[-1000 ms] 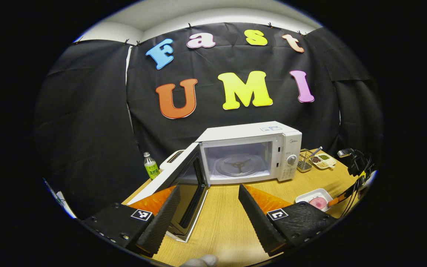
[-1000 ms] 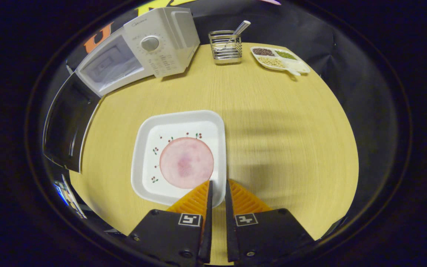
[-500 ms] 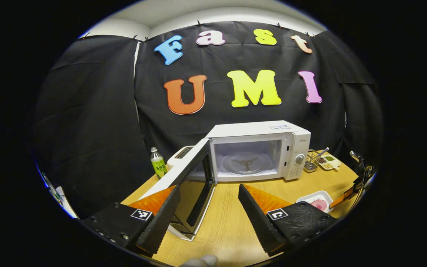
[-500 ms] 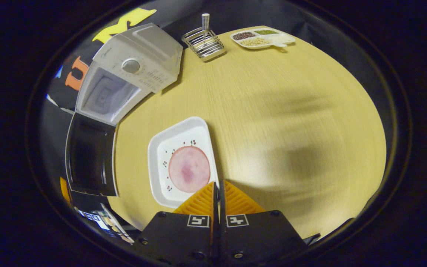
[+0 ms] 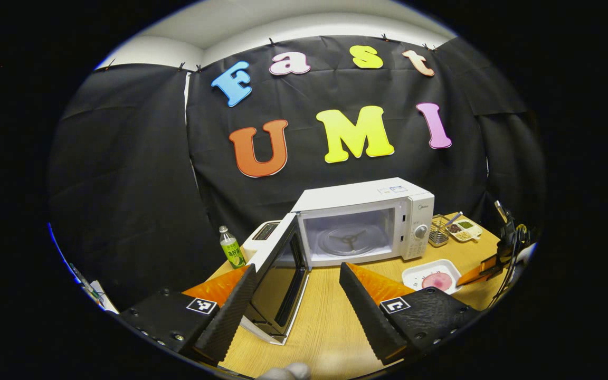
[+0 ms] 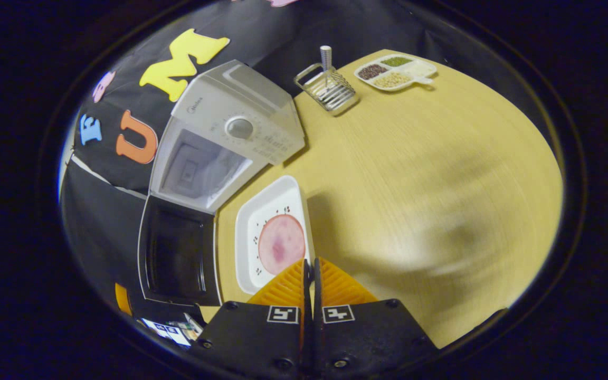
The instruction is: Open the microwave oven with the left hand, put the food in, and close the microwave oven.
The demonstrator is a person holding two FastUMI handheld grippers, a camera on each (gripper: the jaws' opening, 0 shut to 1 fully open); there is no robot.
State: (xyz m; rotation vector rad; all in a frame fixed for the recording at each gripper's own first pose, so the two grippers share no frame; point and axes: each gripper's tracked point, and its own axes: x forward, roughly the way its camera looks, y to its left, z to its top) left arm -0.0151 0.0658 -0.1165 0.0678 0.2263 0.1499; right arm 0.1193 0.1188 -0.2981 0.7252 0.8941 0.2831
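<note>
The white microwave [image 5: 367, 221] stands at the back of the wooden table [image 5: 325, 316], its cavity [image 5: 349, 237] showing a glass turntable. Its door [image 5: 277, 285] hangs wide open to the left. My left gripper [image 5: 297, 268] is open in front of it, holding nothing, its left finger close beside the door's edge. A white square plate [image 6: 275, 237] carries a round pink slice of food [image 6: 281, 244]. My right gripper [image 6: 310, 262] is shut on the plate's near right rim, just in front of the microwave [image 6: 230, 137]. The left gripper view has the plate [image 5: 430, 277] right of the oven.
A green-labelled bottle [image 5: 230, 248] and a white toaster [image 5: 262, 237] stand behind the open door. A wire rack [image 6: 330, 87] with a utensil and a divided dish of beans [image 6: 396, 71] sit at the table's back right.
My right gripper closed on the plate's rim and carried it left toward the open microwave. The left gripper stayed open and shifted only slightly.
</note>
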